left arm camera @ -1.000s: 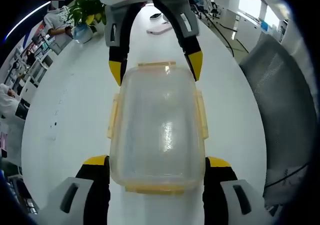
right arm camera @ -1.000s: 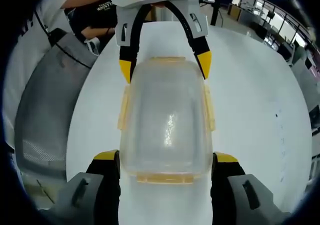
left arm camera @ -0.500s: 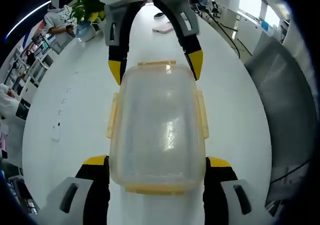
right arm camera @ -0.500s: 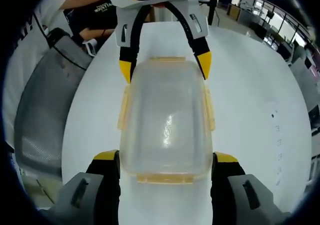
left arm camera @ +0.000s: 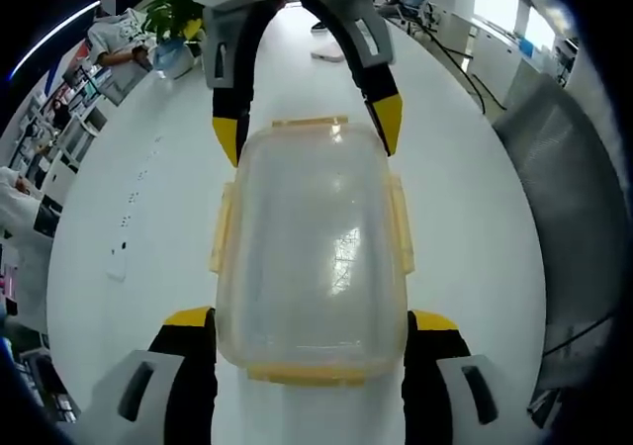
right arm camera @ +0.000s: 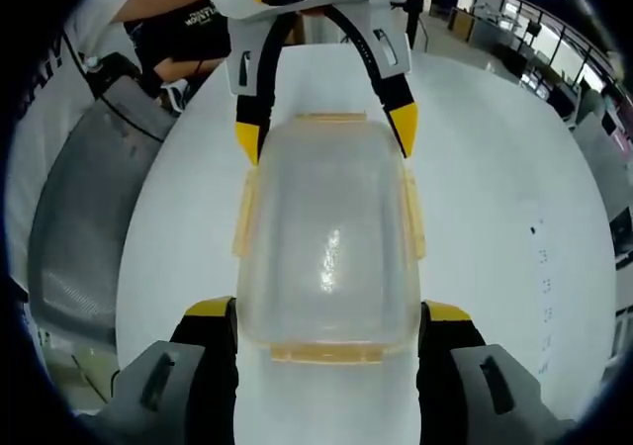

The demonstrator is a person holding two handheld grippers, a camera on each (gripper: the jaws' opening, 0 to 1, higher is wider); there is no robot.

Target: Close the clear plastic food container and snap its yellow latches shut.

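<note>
A clear plastic container [left arm camera: 310, 252] with its lid on is sitting on a long white table [left arm camera: 138, 227], and the 2 hand-held grippers are facing each other across it, one at each short end. In the left gripper view, the left hand-held gripper [left arm camera: 311, 321] is rising from the bottom with its yellow-tipped jaws spread wide, flanking the near corners of the container; whether the tips are pressing the walls or just lying beside them I cannot tell. The right hand-held gripper [left arm camera: 309, 136] is coming in from the top of that view, its jaws likewise spread and straddling the far end of the container. The right gripper view is showing the same arrangement from the other side: the right hand-held gripper [right arm camera: 326, 323] is bracketing the near end of the container [right arm camera: 327, 242] and the left hand-held gripper [right arm camera: 324, 131] is straddling the far end. The yellow latches [left arm camera: 400, 225] are lying along the rim on all 4 sides (flat against the walls, as far as I can see, though whether they are snapped I cannot tell). A grey mesh chair [right arm camera: 84, 218] is standing beside the table, and a person in a dark shirt [right arm camera: 183, 35] is sitting behind it. At the far end of the table a potted plant [left arm camera: 173, 18] is standing.
</note>
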